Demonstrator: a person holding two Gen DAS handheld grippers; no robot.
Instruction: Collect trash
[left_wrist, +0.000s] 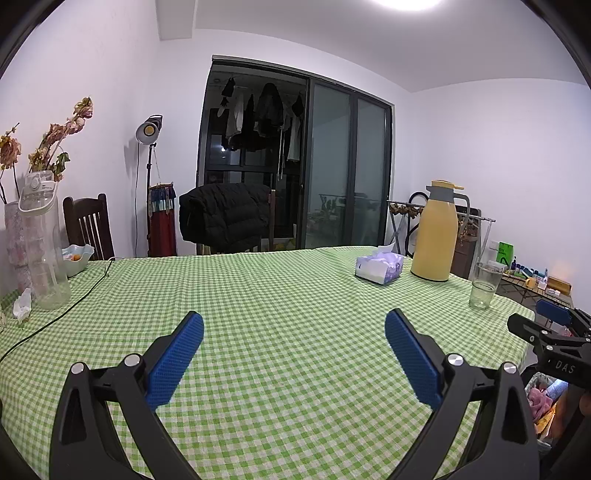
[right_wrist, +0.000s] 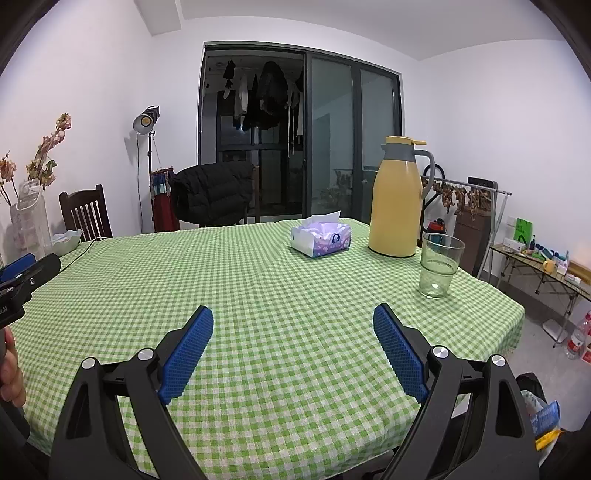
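Observation:
Both grippers hover over a table with a green checked cloth (left_wrist: 288, 295). My left gripper (left_wrist: 293, 354) is open and empty, its blue pads wide apart. My right gripper (right_wrist: 293, 347) is open and empty too; it also shows at the right edge of the left wrist view (left_wrist: 546, 325). A crumpled white paper scrap (left_wrist: 22, 304) lies at the table's far left, beside a clear bottle (left_wrist: 42, 240). Below the table's right edge a bin with colourful wrappers (left_wrist: 543, 402) shows, also in the right wrist view (right_wrist: 543, 421).
A purple tissue pack (right_wrist: 320, 239), a yellow thermos jug (right_wrist: 397, 199) and a drinking glass (right_wrist: 439, 264) stand at the right rear. A vase of dried flowers (left_wrist: 14, 236), a bowl (left_wrist: 75, 256) and a black cable (left_wrist: 74, 299) are at the left. Chairs stand behind the table.

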